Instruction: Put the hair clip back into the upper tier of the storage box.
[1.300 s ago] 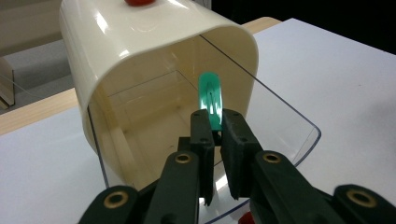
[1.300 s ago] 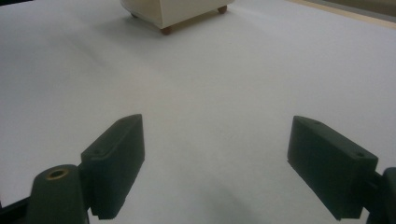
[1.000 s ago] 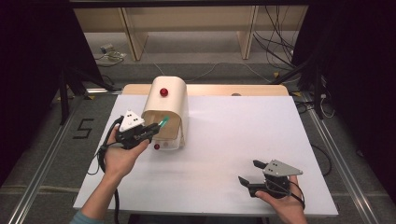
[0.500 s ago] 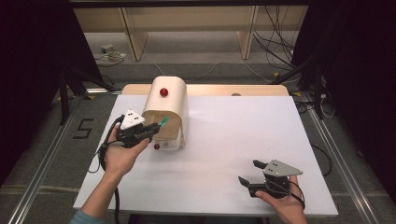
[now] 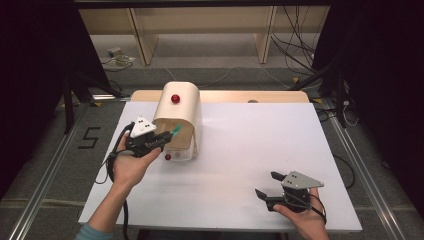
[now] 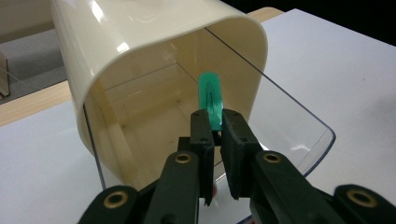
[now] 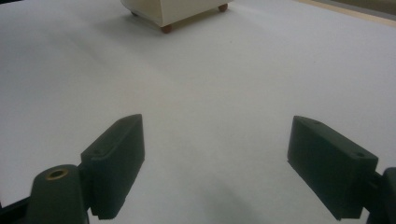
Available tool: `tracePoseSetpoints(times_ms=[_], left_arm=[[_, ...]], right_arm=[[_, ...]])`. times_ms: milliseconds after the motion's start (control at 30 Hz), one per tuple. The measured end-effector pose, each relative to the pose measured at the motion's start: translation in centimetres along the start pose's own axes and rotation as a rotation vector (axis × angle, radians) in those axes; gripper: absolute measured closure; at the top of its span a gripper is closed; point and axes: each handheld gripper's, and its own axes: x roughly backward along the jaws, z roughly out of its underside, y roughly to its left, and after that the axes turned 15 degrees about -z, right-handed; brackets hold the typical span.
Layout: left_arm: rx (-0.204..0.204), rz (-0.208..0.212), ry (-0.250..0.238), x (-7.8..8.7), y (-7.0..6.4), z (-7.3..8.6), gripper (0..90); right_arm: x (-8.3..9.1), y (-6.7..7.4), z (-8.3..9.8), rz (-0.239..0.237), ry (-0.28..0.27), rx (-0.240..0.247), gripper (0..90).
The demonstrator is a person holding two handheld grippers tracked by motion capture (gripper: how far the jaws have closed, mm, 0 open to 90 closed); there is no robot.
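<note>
While pinched on a flat green plastic strip | left gripper | right gripper fingers gape | glossy cream rounded bin

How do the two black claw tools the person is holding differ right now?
The left gripper has its jaws shut on a green stick, while the right gripper stands wide open and holds nothing. The left one is raised at the mouth of the cream box; the right one sits low over the bare white table, far from it. Both have black jaws and a grey plate.
</note>
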Motion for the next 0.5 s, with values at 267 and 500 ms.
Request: tracePoseSetpoints(times_ms=[267, 500], left_arm=[[0.002, -0.004, 0.012, -0.23, -0.11, -0.02, 83.0], [0.007, -0.004, 0.020, -0.41, -0.05, -0.15, 83.0]], right_arm=[[0.01, -0.02, 0.01, -0.001, 0.002, -0.004, 20.0], [0.00, -0.01, 0.00, -0.001, 0.002, -0.004, 20.0]])
